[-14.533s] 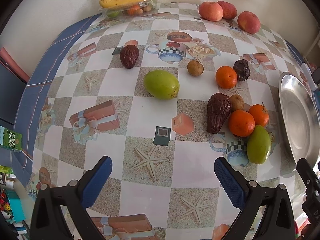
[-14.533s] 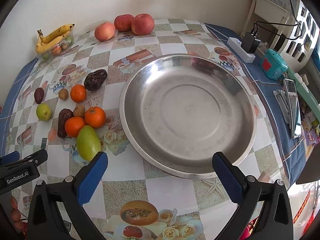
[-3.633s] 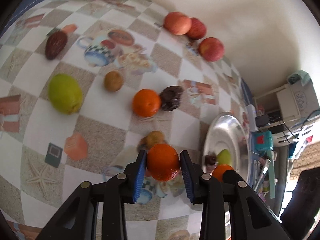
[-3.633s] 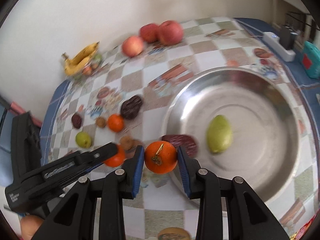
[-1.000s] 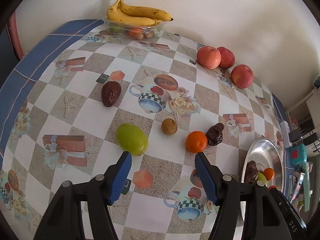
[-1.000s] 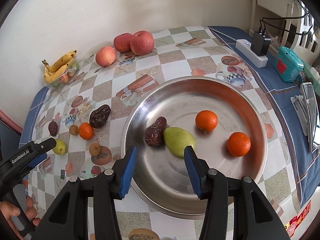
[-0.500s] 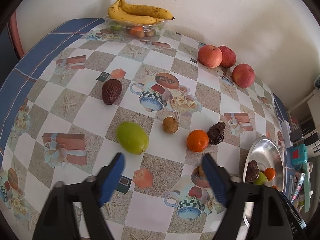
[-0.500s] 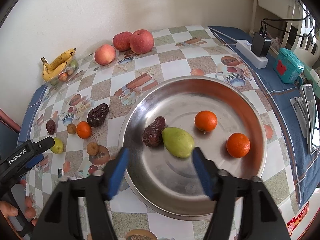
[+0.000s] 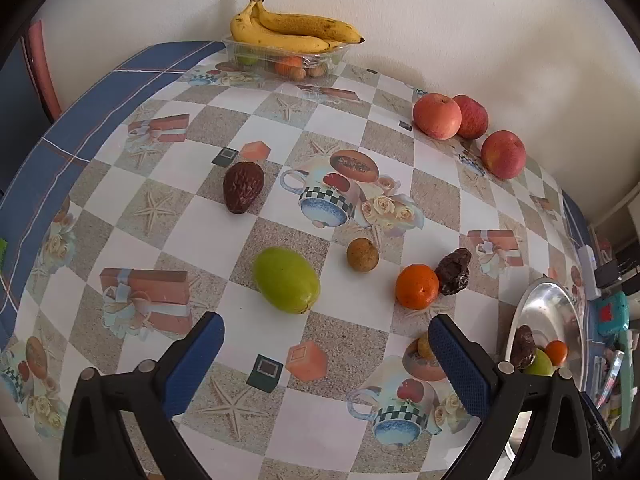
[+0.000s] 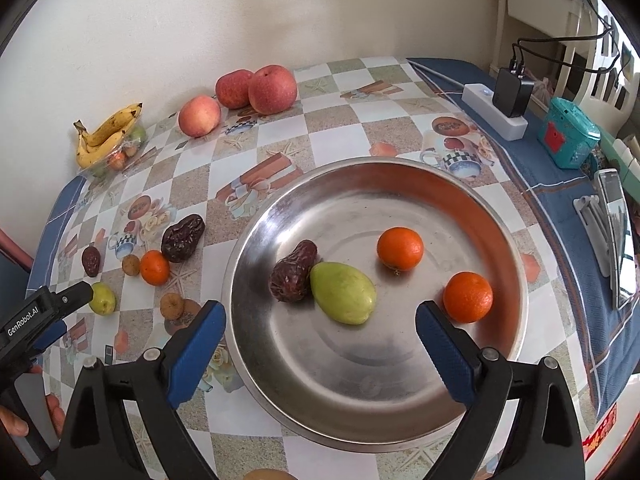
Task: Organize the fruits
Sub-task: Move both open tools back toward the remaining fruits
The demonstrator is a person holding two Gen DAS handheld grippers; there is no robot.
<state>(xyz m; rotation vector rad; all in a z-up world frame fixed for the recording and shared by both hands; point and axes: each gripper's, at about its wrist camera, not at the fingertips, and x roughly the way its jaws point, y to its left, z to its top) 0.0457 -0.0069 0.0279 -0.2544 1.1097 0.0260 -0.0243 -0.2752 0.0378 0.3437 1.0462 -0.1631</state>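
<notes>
While both hand-held grippers, left [image 9: 324,354] and right [image 10: 320,342], hover spread and empty, four fruits sit in the shiny steel plate [image 10: 508,248] near the tabletop's right edge: two dimpled oranges, a smooth green mango, a wrinkled brown date. Judging by that, roughly half remain loose on the glossy checkered tabletop [image 9: 192,224], including a green mango [image 9: 286,280] and an orange [image 9: 417,286].

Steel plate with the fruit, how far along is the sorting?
Partly done. The round steel plate holds two oranges, a green mango and a wrinkled brown date. Nothing is in hand: the left tool and right tool are open and empty. Left on the table: the green mango, orange, dark dates and small brown fruits.
</notes>
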